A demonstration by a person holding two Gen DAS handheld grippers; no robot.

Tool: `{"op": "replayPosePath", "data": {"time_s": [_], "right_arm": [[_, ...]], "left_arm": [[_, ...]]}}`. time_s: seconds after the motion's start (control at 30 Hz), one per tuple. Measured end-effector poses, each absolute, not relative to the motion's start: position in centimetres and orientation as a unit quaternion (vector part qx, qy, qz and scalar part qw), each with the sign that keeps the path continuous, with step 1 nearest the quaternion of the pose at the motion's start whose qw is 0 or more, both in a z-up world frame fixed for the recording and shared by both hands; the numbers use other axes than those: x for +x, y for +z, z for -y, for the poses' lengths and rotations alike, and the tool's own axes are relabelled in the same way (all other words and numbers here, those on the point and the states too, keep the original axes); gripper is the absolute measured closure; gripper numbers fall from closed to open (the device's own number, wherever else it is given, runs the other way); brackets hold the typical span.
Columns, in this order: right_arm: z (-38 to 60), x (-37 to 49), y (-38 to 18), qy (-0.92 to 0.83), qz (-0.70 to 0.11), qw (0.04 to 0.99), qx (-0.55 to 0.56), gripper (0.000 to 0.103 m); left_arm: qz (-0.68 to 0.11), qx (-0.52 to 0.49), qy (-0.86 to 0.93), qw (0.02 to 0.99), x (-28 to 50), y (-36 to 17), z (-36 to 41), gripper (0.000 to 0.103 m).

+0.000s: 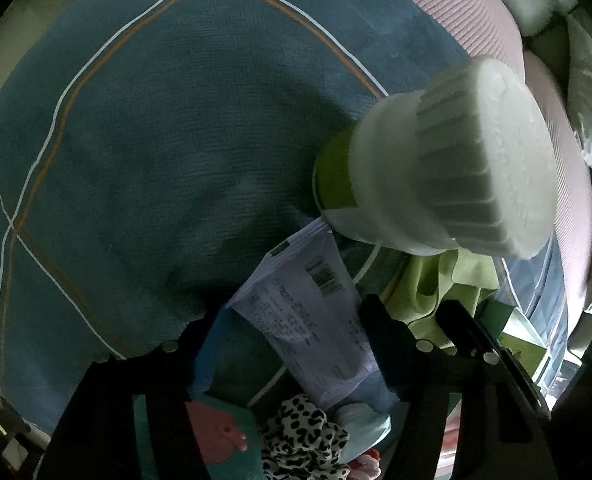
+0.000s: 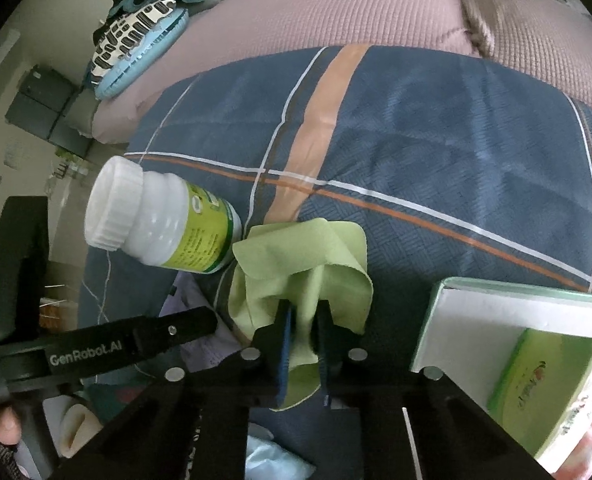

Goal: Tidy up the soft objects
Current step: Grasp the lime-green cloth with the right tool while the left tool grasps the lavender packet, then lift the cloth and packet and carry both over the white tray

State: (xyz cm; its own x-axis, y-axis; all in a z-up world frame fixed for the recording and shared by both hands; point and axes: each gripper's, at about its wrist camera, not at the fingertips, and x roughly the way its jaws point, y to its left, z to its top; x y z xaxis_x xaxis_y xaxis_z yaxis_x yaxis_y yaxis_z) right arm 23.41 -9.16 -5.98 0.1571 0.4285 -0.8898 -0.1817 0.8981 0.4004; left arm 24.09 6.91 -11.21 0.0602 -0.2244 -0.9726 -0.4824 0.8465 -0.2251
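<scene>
The right gripper pinches the green cloth low over the blanket — the left gripper, fingers wide, seemingly empty, reaches beside the bottle.

Beyond the white bottle, the blue blanket lies bare up to the pink cushion. Right of the bottle, a green cloth and an open box block the near edge.

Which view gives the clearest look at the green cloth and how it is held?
The right wrist view: the green cloth is bunched between the right gripper fingers, shut on it. The left wrist view shows only a patch of it under the white bottle.
</scene>
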Motion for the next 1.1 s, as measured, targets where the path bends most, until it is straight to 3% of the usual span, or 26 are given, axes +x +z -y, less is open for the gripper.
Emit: {"op": "replayPosePath", "data": {"time_s": [0.53,1.1], "right_arm": [[9.4,21.6,-3.1,0.210,-0.593,0.771,0.098,0.098],[13.5,17.7,4.7,0.217,-0.508,0.823,0.133,0.098]], "left_arm": [[-0.669,-0.299,0.087,0.675,21.8,-10.4,-9.0,0.042],[-0.617,-0.328,0.060,0.713,17.9,-4.2,-11.2,0.042]]}}
